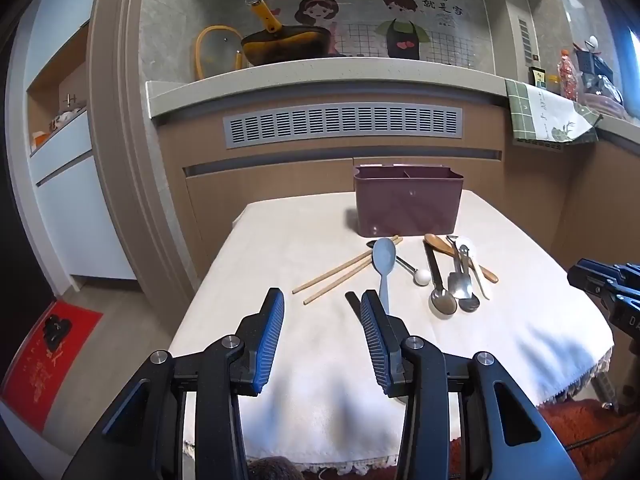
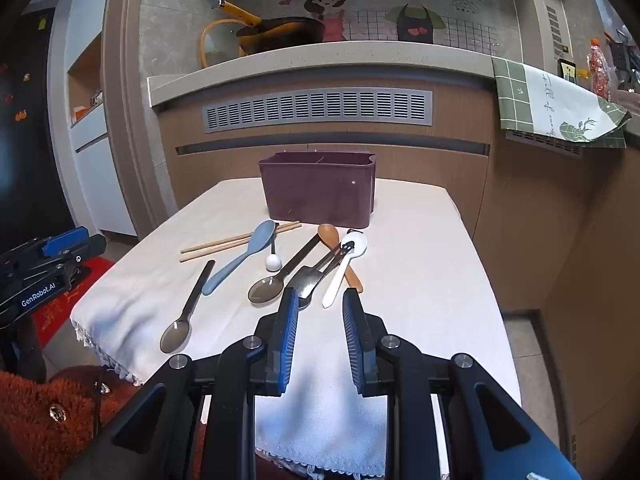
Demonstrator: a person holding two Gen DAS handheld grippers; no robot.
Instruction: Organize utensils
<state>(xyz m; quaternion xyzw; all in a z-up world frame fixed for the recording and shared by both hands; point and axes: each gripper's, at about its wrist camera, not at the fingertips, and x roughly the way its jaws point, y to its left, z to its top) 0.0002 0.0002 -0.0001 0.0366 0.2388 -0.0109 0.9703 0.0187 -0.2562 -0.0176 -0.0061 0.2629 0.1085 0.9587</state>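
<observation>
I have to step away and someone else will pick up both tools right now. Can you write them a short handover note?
Left tool: open, empty, hovering over the near part of the table.
Right tool: jaws partly open, nothing between them, just short of the spoon pile.
Purple holder: upright at the far side of the table; no utensil shows above its rim.
Still on the cloth: chopsticks, blue spoon, black-handled spoon near the front edge, white-tipped utensil, then a pile with a metal spoon, wooden spoon and white spoon.
Done: nothing visible. Left: move every utensil into the holder.
</observation>
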